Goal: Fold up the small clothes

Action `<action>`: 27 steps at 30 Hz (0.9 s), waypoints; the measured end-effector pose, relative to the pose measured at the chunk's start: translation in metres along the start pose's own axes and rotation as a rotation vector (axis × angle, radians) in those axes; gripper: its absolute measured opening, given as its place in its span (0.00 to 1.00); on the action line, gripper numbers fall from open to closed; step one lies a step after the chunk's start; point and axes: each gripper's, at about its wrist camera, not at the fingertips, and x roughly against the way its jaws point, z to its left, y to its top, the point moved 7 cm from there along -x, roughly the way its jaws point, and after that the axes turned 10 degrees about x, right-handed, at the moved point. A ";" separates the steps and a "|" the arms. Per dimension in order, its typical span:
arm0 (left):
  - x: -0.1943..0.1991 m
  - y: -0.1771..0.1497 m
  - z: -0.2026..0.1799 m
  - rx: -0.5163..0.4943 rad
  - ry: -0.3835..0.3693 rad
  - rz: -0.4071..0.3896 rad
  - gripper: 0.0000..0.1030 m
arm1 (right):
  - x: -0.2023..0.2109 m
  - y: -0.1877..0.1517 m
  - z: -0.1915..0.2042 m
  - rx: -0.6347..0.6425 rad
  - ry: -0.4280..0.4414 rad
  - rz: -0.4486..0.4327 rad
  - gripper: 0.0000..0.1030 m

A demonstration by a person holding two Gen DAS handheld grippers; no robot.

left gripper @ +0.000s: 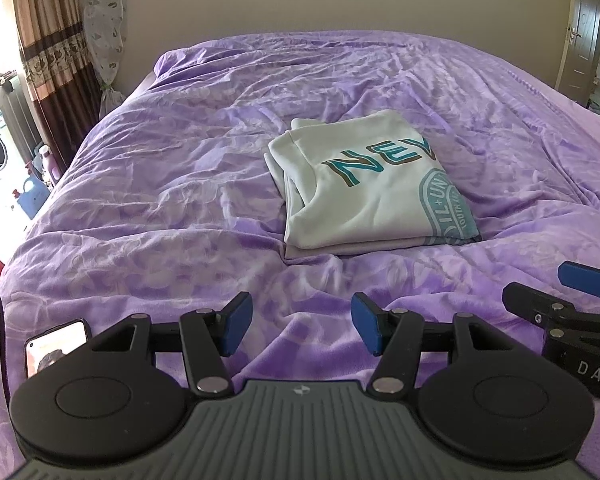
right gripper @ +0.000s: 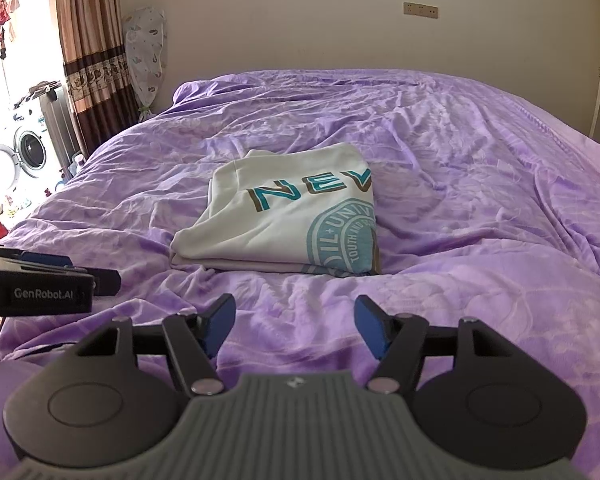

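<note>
Folded shirt (left gripper: 364,184) lies on the bed (left gripper: 140,200), ahead of both grippers, untouched. Left gripper (left gripper: 302,328) and right gripper (right gripper: 294,330): jaws open, empty. Neither is clearly nearer.

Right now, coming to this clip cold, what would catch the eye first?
The folded white shirt with teal lettering stands out, lying alone in the middle of the rumpled purple bedspread. Nearer the cameras, the left gripper and right gripper sit short of it, jaws open and empty. A phone lies on the bedspread beside the left gripper.
</note>
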 end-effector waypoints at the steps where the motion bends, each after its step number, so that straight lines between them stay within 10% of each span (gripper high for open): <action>1: 0.000 0.001 0.000 0.000 0.000 -0.001 0.65 | 0.000 0.000 0.000 0.001 -0.001 0.001 0.60; 27: 0.000 -0.001 -0.001 -0.006 0.002 0.001 0.66 | 0.000 -0.001 0.000 -0.003 -0.001 -0.001 0.61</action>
